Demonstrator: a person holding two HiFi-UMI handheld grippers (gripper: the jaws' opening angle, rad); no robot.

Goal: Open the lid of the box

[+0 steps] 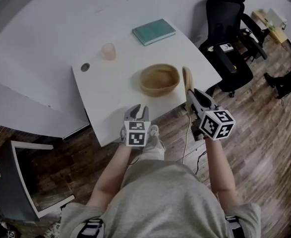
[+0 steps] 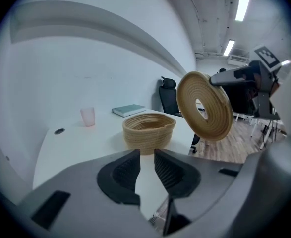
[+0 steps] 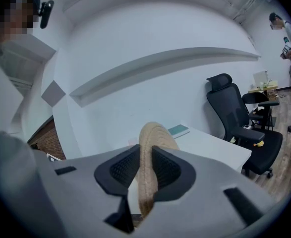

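The box is a round woven basket [image 1: 159, 79] standing open on the white table [image 1: 110, 103]; in the left gripper view the basket [image 2: 149, 128] lies straight ahead. Its flat woven lid [image 1: 187, 79] is off the basket and held on edge just to the basket's right, above the table's corner. My right gripper [image 1: 194, 95] is shut on the lid's rim [image 3: 152, 152], with both pads pressed on the weave. The left gripper view shows the lid [image 2: 204, 105] as a tilted ring in the air. My left gripper [image 1: 137, 112] hovers at the table's near edge, its jaws [image 2: 146, 157] a narrow gap apart with nothing between them.
A pink cup [image 1: 109, 51], a teal book [image 1: 153, 31] and a cable hole [image 1: 85, 67] are on the far part of the table. A black office chair [image 1: 229, 38] stands right of the table on the wooden floor. A person [image 3: 286, 33] stands far off at the right.
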